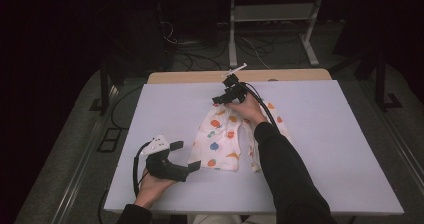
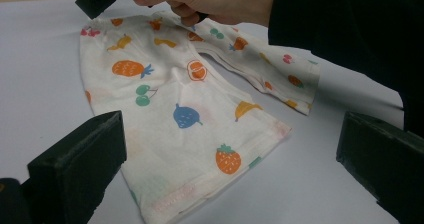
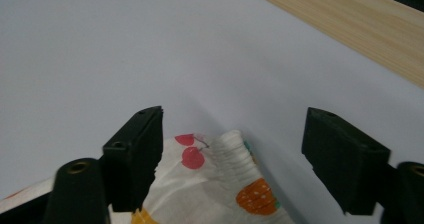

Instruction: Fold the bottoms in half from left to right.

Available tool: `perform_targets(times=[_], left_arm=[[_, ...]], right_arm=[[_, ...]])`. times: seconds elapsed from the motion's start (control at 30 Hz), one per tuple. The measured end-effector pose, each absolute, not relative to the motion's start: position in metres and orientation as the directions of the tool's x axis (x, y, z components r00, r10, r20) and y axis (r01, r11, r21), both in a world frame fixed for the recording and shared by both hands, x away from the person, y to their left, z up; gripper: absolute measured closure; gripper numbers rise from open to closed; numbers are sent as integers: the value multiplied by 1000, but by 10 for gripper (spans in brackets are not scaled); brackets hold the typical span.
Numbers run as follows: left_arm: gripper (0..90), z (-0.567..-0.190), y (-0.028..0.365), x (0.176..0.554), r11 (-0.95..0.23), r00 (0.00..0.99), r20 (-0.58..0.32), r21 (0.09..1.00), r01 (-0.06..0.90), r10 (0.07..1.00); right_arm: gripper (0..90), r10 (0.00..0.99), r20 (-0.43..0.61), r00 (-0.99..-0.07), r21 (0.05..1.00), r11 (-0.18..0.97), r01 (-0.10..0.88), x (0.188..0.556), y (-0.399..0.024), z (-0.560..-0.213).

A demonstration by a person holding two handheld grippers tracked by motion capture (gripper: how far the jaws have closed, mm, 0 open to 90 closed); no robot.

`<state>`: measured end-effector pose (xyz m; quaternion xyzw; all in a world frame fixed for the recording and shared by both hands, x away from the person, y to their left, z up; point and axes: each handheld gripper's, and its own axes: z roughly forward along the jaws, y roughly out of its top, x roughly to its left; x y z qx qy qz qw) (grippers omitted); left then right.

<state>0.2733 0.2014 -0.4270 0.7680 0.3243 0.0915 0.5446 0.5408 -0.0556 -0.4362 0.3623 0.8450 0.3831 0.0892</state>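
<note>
I see the desk (image 1: 325, 149) first, a broad pale sheet laid over a wooden top whose far edge shows as a light strip. On it, near the middle, lie the small white shorts (image 1: 220, 139) printed with fruit: strawberries, cherries, pineapple. They are spread flat with the two legs pointing towards my side and the gathered waistband at the far end.

My right arm in its black sleeve (image 1: 285, 174) reaches across the shorts from the near edge. My right claw (image 1: 226, 98) sits at the far end of the shorts, over the waistband. In the right gripper view its jaws stand partly apart, with the corner of the elastic waistband (image 3: 235, 154) lying between them; one jaw is against the cloth edge, the other is clear of it, so nothing is pinched yet.

My left claw (image 1: 185, 156) rests low by the near left of the desk, just beside the hem of the left leg (image 2: 220, 184). Its jaws are wide apart and hold nothing; the hem lies ahead of them, not between
</note>
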Motion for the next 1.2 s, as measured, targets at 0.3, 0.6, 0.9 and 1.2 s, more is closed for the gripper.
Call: perform_targets(times=[0.3, 0.6, 0.9, 1.2], left_arm=[[0, -428, 202, 275, -200, 765, -218, 889, 412, 606], [0, -430, 203, 277, -209, 755, -225, 877, 432, 616], [0, -434, 206, 282, -216, 730, -239, 856, 470, 641], [0, -438, 213, 288, -201, 687, -262, 833, 516, 678]], right_arm=[[489, 683, 118, -721, 696, 461, 550, 545, -52, -444], [704, 676, 110, -728, 690, 475, 546, 546, -48, -447], [882, 680, 91, -728, 689, 485, 538, 544, -46, -442], [889, 687, 87, -721, 684, 485, 545, 540, -46, -436]])
